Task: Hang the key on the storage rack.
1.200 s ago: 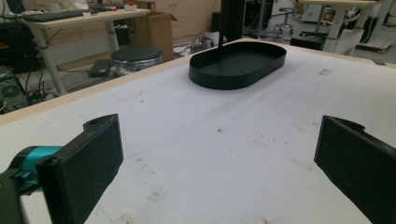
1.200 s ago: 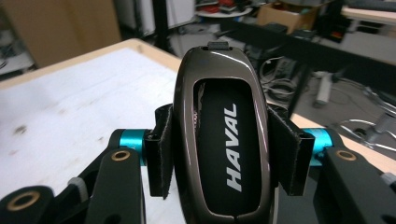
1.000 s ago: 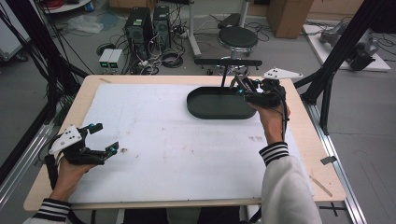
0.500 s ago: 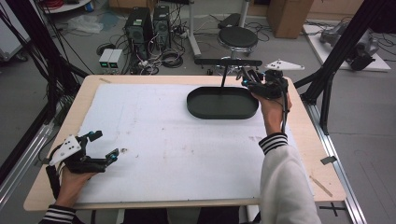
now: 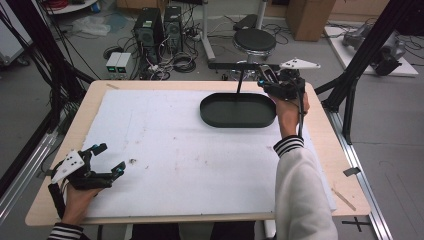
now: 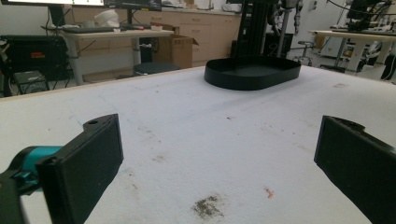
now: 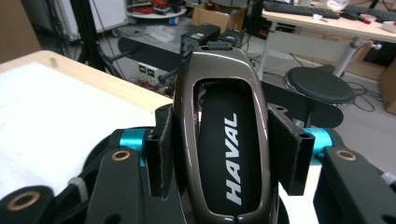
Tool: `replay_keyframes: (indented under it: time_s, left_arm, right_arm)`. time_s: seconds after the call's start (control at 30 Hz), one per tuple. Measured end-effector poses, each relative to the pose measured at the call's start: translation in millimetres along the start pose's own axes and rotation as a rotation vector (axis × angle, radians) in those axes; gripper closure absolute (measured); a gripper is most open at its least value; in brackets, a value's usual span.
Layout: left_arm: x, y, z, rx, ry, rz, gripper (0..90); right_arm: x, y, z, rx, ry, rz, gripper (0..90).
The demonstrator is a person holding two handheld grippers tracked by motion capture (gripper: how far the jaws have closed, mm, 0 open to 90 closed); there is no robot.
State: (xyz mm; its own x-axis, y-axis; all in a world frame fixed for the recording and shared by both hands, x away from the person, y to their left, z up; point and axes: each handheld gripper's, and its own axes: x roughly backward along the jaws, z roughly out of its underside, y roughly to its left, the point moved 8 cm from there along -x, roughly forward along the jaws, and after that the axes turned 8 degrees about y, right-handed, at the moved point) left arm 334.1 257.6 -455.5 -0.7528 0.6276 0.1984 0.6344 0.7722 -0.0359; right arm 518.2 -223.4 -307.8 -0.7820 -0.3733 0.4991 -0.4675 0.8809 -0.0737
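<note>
A person at a pale wooden counter (image 5: 320, 150) covered by a white sheet (image 5: 190, 150) works with a gripper in each hand. The right gripper (image 5: 272, 84), raised over the far right end of a black oval tray (image 5: 238, 120), has its jaws clamped on the two sides of a glossy brown car key (image 7: 223, 140) with a black centre panel lettered HAVAL; seen from the right gripper view, the key stands upright between the pads and points away toward the stool (image 7: 320, 85) and computer boxes (image 7: 201, 33) on the floor beyond the counter's edge. The tray lies on the sheet near the counter's far right side, and the key hangs above its rim rather than inside it. The left gripper (image 5: 107, 160) rests low at the near left corner, well apart from the tray, its jaws spread wide with nothing between them; in the left gripper view, only stained sheet lies between the two black pads (image 6: 86, 163).
</note>
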Motion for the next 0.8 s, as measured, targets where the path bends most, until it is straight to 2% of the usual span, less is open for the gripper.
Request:
replay_keyframes:
  time_s: [0.17, 0.4, 0.8]
  left_arm:
    - [3.4, -0.6, -0.8, -0.007, -0.036, -0.014, 1.7]
    - [4.2, -1.5, -0.7, -0.024, -0.042, -0.021, 1.7]
    - [5.0, -2.2, -0.9, -0.027, -0.051, -0.018, 1.7]
  right_arm:
    - [-4.9, -4.7, -1.2, -0.011, 0.003, 0.017, 48.0]
    - [-10.7, -6.8, -3.8, -0.012, -0.006, 0.02, 48.0]
    - [-20.7, -10.4, -10.9, -0.01, 0.006, 0.044, 47.9]
